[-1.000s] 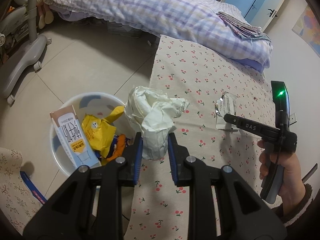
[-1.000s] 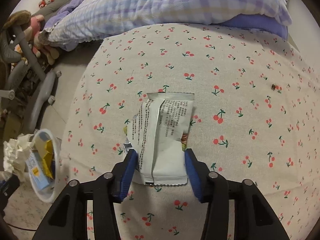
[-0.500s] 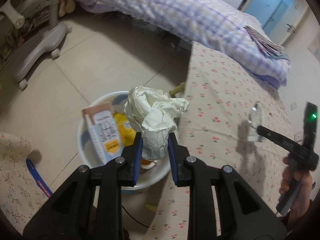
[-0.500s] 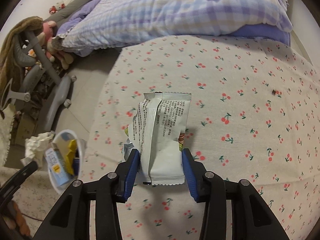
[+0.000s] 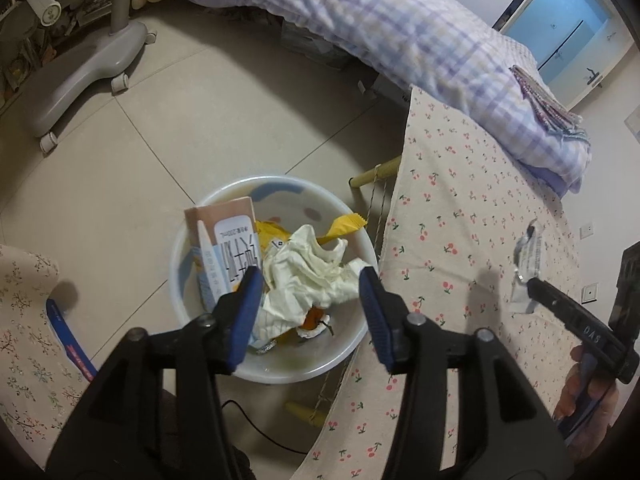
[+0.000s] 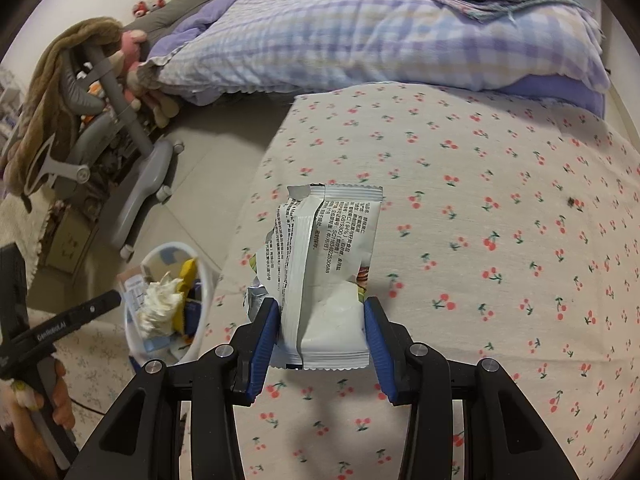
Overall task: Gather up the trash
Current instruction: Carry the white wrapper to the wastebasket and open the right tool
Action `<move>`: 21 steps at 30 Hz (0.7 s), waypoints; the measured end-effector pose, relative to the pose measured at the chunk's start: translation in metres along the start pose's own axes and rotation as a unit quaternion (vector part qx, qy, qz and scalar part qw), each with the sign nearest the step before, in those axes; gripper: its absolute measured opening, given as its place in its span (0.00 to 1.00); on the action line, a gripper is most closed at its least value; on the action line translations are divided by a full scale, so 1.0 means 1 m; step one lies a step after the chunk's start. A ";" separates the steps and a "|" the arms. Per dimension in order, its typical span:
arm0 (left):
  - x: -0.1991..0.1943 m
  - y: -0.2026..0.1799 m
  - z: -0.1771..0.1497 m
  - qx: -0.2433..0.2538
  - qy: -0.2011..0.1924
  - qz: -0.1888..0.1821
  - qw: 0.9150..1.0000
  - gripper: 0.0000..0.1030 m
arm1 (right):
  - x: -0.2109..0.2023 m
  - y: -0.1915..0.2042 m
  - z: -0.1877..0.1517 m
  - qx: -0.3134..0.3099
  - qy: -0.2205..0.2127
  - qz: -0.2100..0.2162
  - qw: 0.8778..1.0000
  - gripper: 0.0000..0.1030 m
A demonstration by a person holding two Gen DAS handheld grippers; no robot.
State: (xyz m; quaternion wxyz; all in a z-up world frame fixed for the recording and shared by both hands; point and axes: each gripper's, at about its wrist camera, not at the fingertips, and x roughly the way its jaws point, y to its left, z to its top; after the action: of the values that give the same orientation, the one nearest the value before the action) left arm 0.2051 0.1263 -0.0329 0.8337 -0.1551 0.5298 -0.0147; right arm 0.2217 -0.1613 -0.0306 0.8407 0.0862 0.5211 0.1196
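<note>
My left gripper (image 5: 310, 296) is open and hangs above the white trash bin (image 5: 192, 248) on the floor. The crumpled white paper (image 5: 312, 272) lies loose in the bin on top of a milk carton (image 5: 228, 248) and yellow wrappers (image 5: 344, 225). My right gripper (image 6: 320, 320) is shut on a torn white snack wrapper (image 6: 332, 264) and holds it just above the cherry-print tablecloth (image 6: 480, 184). The bin (image 6: 200, 280) and the paper (image 6: 158, 308) also show at the left of the right wrist view.
The table edge (image 5: 396, 208) runs beside the bin, with a wooden leg (image 5: 376, 172) under it. A grey wheeled chair base (image 5: 84, 68) stands on the tiled floor at the far left. A bed with a checked quilt (image 6: 380, 32) lies behind the table.
My left gripper has moved left off the table to over the bin, opened, and dropped the crumpled paper in. My right gripper has shut on the wrapper and lifted it slightly.
</note>
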 end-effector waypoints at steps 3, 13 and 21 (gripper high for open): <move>-0.011 0.005 -0.002 0.006 -0.012 0.009 1.000 0.68 | 0.003 0.017 -0.003 -0.022 0.005 0.009 1.000 0.43; -0.034 0.045 -0.012 -0.017 -0.020 0.055 0.998 0.82 | 0.032 0.093 -0.018 -0.089 0.037 0.062 0.993 0.43; -0.046 0.071 -0.017 -0.033 -0.025 0.073 0.996 0.82 | 0.074 0.158 -0.026 -0.142 0.054 0.070 0.986 0.43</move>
State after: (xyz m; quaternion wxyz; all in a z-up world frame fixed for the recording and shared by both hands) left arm 0.1596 0.1986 -0.0187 0.8401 -0.1433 0.5187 0.0677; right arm 0.2126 0.0117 -0.0629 0.8046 -0.0050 0.5361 0.2554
